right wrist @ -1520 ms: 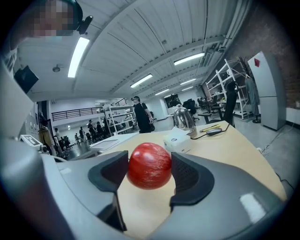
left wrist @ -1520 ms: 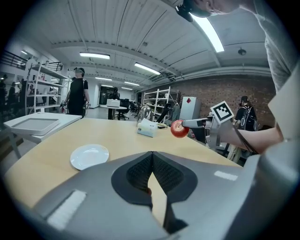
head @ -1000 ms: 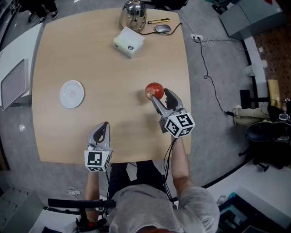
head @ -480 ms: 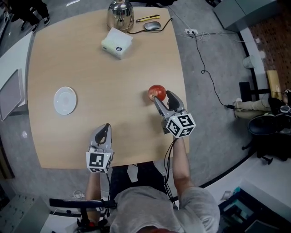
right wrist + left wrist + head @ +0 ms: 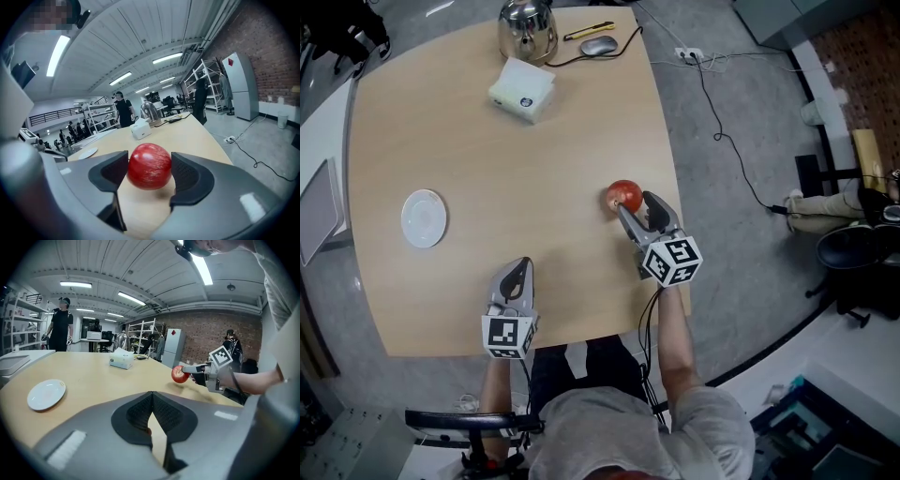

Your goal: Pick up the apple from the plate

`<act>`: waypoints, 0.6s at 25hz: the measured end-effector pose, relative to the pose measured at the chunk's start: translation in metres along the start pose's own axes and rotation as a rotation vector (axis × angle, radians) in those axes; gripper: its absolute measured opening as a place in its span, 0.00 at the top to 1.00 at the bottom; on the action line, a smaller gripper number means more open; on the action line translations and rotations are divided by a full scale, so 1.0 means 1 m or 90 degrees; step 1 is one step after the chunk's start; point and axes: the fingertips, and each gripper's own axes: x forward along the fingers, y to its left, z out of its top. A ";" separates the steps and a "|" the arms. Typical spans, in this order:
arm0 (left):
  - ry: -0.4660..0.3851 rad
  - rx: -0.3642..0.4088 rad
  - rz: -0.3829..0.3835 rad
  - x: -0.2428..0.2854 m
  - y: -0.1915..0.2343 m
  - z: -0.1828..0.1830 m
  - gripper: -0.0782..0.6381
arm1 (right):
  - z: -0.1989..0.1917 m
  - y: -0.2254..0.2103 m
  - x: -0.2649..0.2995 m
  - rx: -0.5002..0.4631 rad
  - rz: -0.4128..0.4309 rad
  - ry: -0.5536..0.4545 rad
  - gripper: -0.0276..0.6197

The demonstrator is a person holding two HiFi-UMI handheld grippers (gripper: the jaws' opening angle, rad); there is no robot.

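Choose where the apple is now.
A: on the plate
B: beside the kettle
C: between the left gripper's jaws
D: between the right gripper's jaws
D: the right gripper has its jaws closed on the apple, well apart from the plate.

One bench (image 5: 534,169) carries one apple (image 5: 623,196) at 3 o'clock, one plate (image 5: 424,218) at 9 o'clock, and one kettle (image 5: 528,27), one tissue box (image 5: 521,90) and one mouse (image 5: 598,45) toward 12 o'clock. There are two grippers: the left gripper (image 5: 517,266) and the right gripper (image 5: 635,206).
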 end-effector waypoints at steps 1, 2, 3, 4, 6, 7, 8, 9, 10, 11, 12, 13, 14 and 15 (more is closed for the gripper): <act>0.001 0.000 -0.002 0.002 -0.001 -0.001 0.86 | -0.002 -0.002 0.000 0.002 -0.001 0.002 0.50; 0.002 -0.002 -0.003 0.004 -0.003 -0.001 0.86 | -0.004 -0.005 0.000 0.003 -0.001 0.004 0.50; 0.004 -0.003 -0.004 0.006 -0.004 -0.002 0.86 | -0.007 -0.007 0.000 0.005 -0.002 0.006 0.50; 0.005 -0.003 -0.004 0.007 -0.005 -0.002 0.86 | -0.008 -0.009 0.000 0.007 -0.002 0.008 0.50; 0.008 -0.004 -0.005 0.010 -0.007 -0.003 0.86 | -0.011 -0.013 -0.001 0.012 -0.002 0.011 0.50; 0.009 -0.004 -0.006 0.011 -0.008 -0.003 0.86 | -0.013 -0.014 -0.001 0.015 -0.002 0.011 0.50; 0.010 -0.004 -0.007 0.013 -0.009 -0.004 0.86 | -0.014 -0.016 -0.001 0.019 -0.003 0.012 0.50; 0.011 -0.004 -0.007 0.014 -0.010 -0.005 0.86 | -0.015 -0.017 -0.001 0.022 -0.003 0.012 0.50; 0.012 -0.004 -0.008 0.014 -0.011 -0.005 0.86 | -0.017 -0.017 -0.001 0.025 -0.003 0.013 0.50; 0.014 -0.004 -0.009 0.015 -0.011 -0.006 0.86 | -0.018 -0.018 -0.001 0.028 -0.002 0.013 0.50; 0.015 -0.004 -0.009 0.015 -0.013 -0.007 0.86 | -0.019 -0.018 -0.001 0.031 -0.002 0.013 0.50; 0.016 -0.004 -0.010 0.016 -0.014 -0.007 0.86 | -0.019 -0.019 -0.002 0.034 -0.001 0.012 0.50; 0.017 -0.004 -0.011 0.016 -0.015 -0.007 0.86 | -0.020 -0.019 -0.003 0.038 0.000 0.010 0.50; 0.016 -0.003 -0.012 0.017 -0.016 -0.007 0.86 | -0.020 -0.020 -0.003 0.041 0.001 0.008 0.50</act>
